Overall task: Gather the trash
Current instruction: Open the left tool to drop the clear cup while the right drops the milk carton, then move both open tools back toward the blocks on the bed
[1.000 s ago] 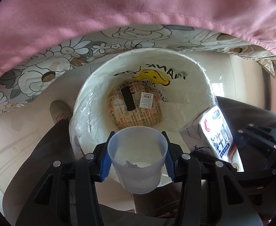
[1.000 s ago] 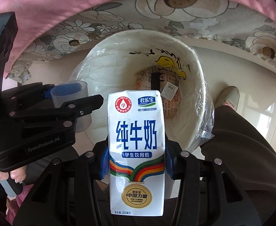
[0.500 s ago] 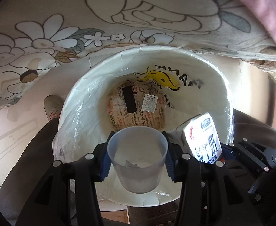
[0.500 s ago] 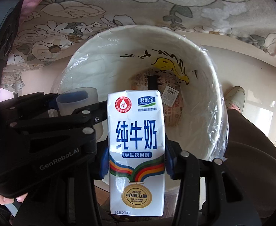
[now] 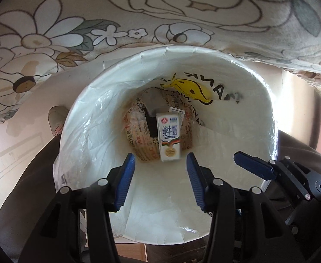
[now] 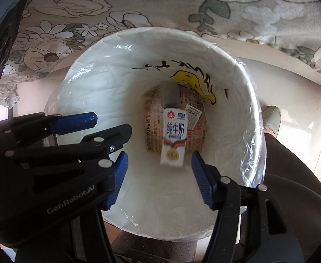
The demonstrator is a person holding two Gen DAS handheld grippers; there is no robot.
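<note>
Over the bin's left side, left gripper (image 5: 160, 175) points steeply down into the white-lined trash bin (image 5: 263, 92), jaws parted and having just eased wider, nothing between the blue pads (image 5: 125, 179). Beside it on the right, right gripper (image 6: 159, 177) hangs at much the same steep angle, jaws just opened, also holding nothing. Milk carton (image 6: 173, 138) is down near the bottom of the bin, clear of both grippers, over printed paper wrapping (image 6: 151, 129); a blurred greyish cup shape (image 6: 169, 94) sits just beyond it, whether resting or not I cannot tell. Liner shows a yellow banana print (image 5: 189, 87). Flowered cloth (image 5: 61, 28) hangs past the far rim. Pale floor (image 6: 292, 87) beyond; a shoe (image 6: 272, 118) at the bin's right, dark trouser legs (image 6: 292, 164) either side.
</note>
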